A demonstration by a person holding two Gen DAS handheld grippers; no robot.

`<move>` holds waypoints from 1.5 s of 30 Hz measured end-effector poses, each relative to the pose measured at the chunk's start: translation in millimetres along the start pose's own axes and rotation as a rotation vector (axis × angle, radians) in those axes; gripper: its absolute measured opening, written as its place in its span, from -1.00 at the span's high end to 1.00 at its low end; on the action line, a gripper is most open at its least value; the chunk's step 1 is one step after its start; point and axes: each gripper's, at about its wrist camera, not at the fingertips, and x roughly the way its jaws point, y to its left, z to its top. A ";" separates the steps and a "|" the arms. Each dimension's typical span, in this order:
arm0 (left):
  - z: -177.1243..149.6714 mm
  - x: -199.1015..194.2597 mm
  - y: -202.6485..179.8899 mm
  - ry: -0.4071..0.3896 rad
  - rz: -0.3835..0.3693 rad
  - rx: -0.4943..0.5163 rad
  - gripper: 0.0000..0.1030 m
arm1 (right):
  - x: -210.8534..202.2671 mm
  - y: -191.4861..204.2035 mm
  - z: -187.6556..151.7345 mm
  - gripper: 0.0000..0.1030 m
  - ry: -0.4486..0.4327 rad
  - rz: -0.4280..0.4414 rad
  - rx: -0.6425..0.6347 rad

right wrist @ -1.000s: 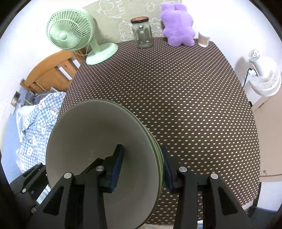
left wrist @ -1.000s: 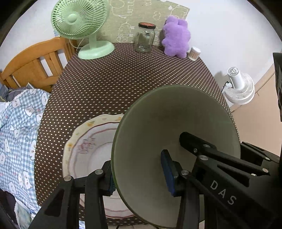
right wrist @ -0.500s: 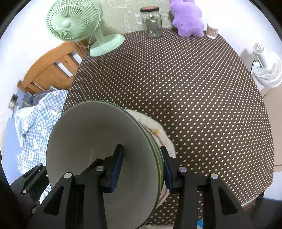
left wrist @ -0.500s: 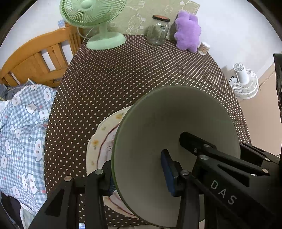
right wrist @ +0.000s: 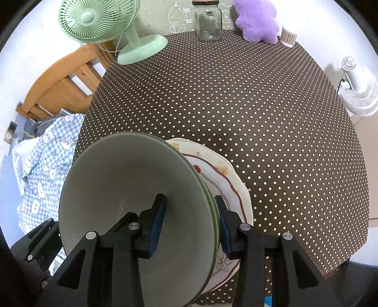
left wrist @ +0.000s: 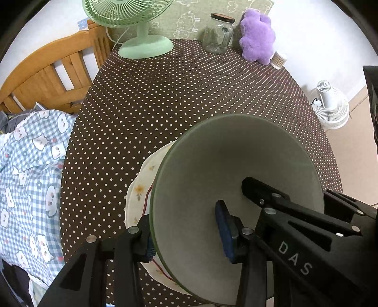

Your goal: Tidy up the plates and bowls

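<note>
Both grippers hold one pale green bowl (left wrist: 238, 170) by opposite sides of its rim, above the table. My left gripper (left wrist: 186, 238) is shut on the rim, one pad inside and one outside. My right gripper (right wrist: 189, 226) is shut on the same bowl (right wrist: 122, 184), whose rim looks double-layered there. A cream floral plate (right wrist: 226, 181) lies on the polka-dot tablecloth under the bowl, mostly hidden; its left edge shows in the left wrist view (left wrist: 139, 191).
At the table's far edge stand a green desk fan (right wrist: 132, 44), a glass jar (right wrist: 209, 22), a purple plush toy (right wrist: 257, 20) and a cotton-swab cup (right wrist: 288, 35). A wooden bed frame (left wrist: 47, 73) with checked bedding is left. A white floor fan (right wrist: 359, 89) is right.
Both grippers have carried the bowl to the left and over the floral plate, which now lies under it. The grip on the bowl is unchanged.
</note>
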 end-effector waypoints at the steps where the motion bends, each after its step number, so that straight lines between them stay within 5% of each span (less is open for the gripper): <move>1: -0.1 0.0 -0.6 -0.002 0.001 0.003 0.19 | 0.2 -0.4 -0.5 0.11 0.001 0.001 0.003; 7: -0.2 -0.6 -0.3 -0.006 -0.015 0.026 0.09 | -4.2 -0.4 -3.2 0.10 -0.018 -0.048 0.007; 10: -0.8 -4.6 0.1 -0.019 0.009 0.036 -0.18 | -7.3 -2.5 -4.7 0.09 -0.028 -0.054 0.013; 17: -9.9 -28.4 2.5 -0.103 0.019 0.005 -0.55 | -33.1 -9.8 -10.2 -0.40 -0.106 -0.067 0.003; 30: -38.2 -95.8 -33.2 -0.385 0.115 -0.010 -0.74 | -112.6 -31.3 -33.4 -0.64 -0.362 -0.031 -0.080; 45: -94.9 -121.6 -83.2 -0.557 0.157 -0.030 -0.89 | -169.5 -99.9 -105.7 -0.83 -0.602 -0.070 -0.049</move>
